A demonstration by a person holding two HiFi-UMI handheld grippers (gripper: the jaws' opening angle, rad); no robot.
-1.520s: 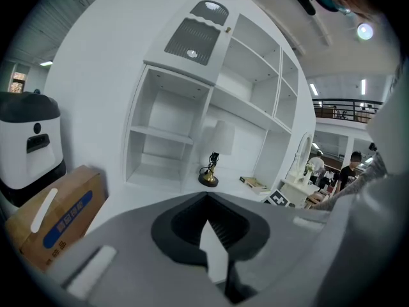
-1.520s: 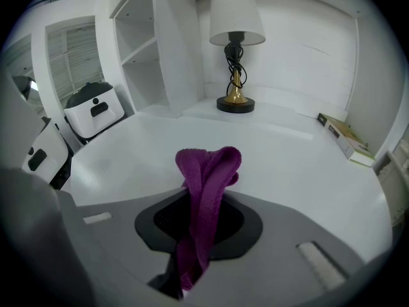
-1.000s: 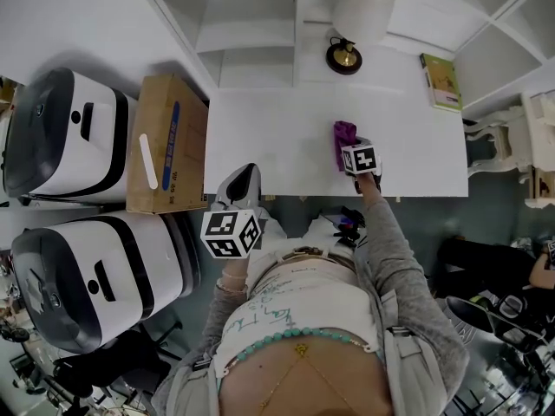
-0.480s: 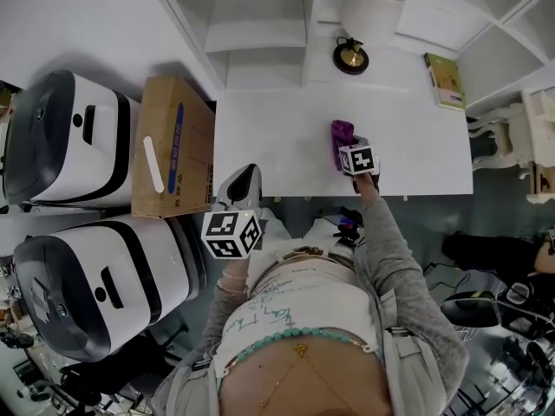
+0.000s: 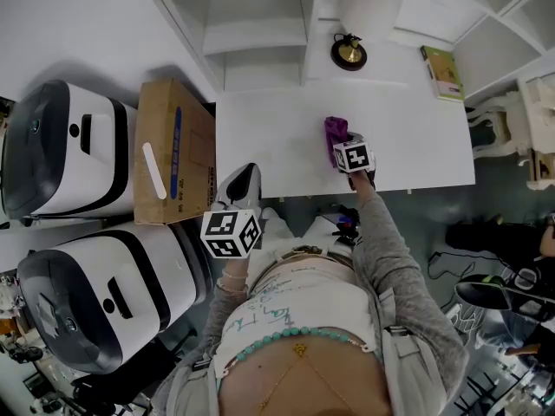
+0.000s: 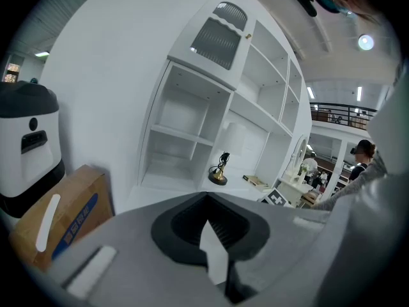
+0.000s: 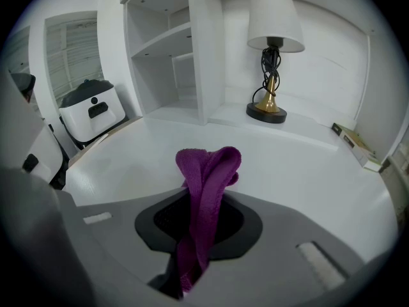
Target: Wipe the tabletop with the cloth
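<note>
1. Between the jaws of my right tongs [image 7: 199,248]: purple cloth [image 7: 206,171], clamped, bunched end sticking out ahead, white tabletop [image 7: 307,171] beneath.
2. Left tongs [image 6: 214,248]: jaws together, nothing between, tabletop ahead.

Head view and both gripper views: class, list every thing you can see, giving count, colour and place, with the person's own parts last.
tabletop: one, white, centre of the head view
cloth: one, purple, on the tabletop
lamp: one, white shade, dark-and-gold base, at the back
book: one, green, back right
cardboard box: one, brown, left of the tabletop
machines: two, white and black, far left
shelves: one unit, white, behind the tabletop
left gripper: one, grey, shut, empty, near the tabletop's front edge
right gripper: one, grey, shut on the cloth
sleeve: one, grey, right arm
</note>
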